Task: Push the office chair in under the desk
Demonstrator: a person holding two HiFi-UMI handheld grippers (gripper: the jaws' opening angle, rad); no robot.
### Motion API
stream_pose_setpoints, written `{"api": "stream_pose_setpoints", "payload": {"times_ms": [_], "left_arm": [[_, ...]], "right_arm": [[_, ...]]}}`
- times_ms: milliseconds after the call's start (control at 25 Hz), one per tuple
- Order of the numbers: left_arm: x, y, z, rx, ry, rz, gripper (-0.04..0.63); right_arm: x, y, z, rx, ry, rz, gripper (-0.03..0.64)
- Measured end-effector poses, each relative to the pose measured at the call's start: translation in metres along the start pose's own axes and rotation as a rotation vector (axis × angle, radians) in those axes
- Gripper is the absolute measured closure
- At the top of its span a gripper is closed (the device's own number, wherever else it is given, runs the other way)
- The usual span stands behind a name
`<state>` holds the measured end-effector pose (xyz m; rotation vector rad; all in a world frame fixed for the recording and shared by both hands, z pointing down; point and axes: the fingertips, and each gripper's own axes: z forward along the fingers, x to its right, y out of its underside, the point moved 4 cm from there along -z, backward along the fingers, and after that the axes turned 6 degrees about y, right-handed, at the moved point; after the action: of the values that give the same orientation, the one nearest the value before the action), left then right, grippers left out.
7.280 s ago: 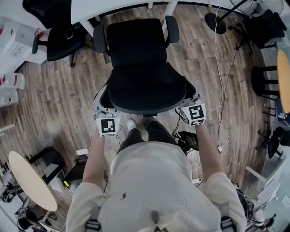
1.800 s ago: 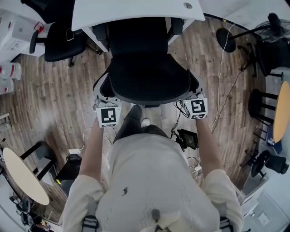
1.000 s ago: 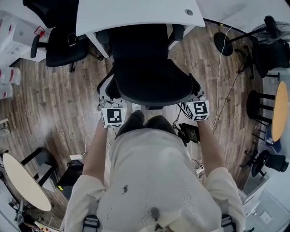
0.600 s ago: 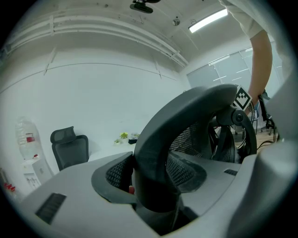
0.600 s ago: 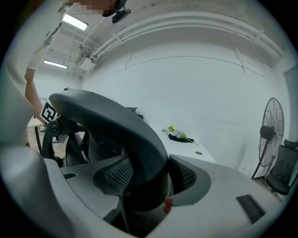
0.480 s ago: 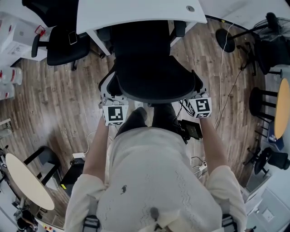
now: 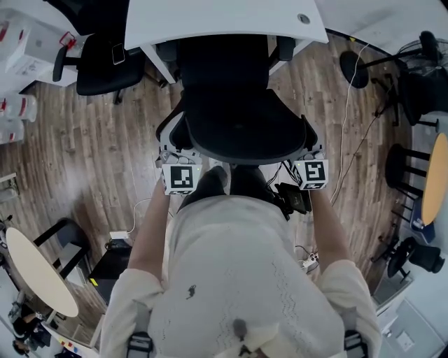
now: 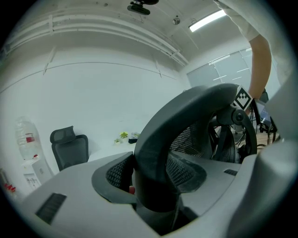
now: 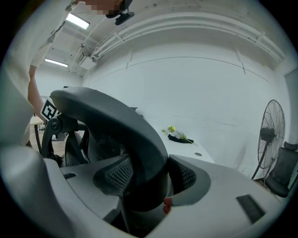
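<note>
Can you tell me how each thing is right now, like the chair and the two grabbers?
office chair, front of seat under the desk, rest sticking out.
left gripper, jaws shut on the backrest rim.
right gripper, jaws shut on the backrest rim.
second chair, standing free left of the desk.

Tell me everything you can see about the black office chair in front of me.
The office chair is black and upright, with a curved backrest frame, a mesh back and a dark seat. Its seat sits mostly beneath the white desk, while the backrest stays outside the edge. The left gripper and right gripper each clamp one side of the backrest frame.
</note>
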<state>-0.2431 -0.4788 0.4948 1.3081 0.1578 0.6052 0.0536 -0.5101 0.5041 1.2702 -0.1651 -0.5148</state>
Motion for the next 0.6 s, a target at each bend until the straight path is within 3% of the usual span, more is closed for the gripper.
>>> {"api": "stream_pose_setpoints", "payload": {"times_ms": [600], "left_arm": [[-0.024,-0.003,0.029,0.007,-0.005,0.006,0.357]], "right_arm": [[0.01,-0.007,0.035,0.001,-0.006,0.009,0.368]]}}
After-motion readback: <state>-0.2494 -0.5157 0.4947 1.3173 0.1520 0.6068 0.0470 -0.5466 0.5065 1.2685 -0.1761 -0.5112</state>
